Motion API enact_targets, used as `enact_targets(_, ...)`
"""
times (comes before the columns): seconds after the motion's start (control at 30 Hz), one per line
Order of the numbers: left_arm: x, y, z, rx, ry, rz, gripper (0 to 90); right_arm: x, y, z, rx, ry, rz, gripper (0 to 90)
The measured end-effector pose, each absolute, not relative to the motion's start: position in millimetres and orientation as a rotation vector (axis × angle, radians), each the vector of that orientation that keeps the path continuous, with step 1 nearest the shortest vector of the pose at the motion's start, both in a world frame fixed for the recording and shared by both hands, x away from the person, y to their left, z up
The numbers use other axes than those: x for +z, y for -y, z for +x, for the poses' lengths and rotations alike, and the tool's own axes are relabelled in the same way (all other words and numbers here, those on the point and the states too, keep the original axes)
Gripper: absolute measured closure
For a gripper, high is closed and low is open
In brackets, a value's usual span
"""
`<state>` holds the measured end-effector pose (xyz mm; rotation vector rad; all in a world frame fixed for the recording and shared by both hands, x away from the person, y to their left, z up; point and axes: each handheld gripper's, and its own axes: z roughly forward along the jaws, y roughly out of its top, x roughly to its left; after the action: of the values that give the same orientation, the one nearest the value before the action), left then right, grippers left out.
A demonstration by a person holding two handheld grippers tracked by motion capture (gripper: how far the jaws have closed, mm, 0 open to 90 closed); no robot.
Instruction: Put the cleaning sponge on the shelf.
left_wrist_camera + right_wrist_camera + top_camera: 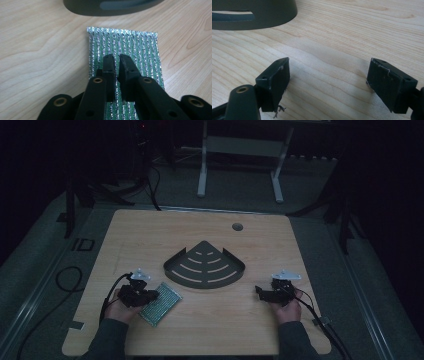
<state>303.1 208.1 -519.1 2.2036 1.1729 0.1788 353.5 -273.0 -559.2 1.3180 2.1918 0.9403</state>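
Green-silver striped pad [122, 47] flat on table [37, 50]

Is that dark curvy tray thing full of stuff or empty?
Empty. The dark grey fan-shaped slotted metal tray has nothing inside; the light wooden table shows through its slots. The green-and-silver striped scouring pad lies outside it.
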Motion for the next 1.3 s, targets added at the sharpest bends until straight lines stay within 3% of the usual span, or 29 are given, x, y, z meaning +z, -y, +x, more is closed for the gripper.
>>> enact_targets(0.47, -501.8, -210.2, 321.7, 0.132, -1.165, 2.275, 74.1, -559.2, 272.9, 353.6, 0.941, -2.191, 1.318, 18.0)
enact_targets(1.3, -502.0, -208.4, 349.1, -0.024, -1.214, 2.407, 76.2, -559.2, 273.0, 353.6, 0.941, -2.191, 1.318, 18.0)
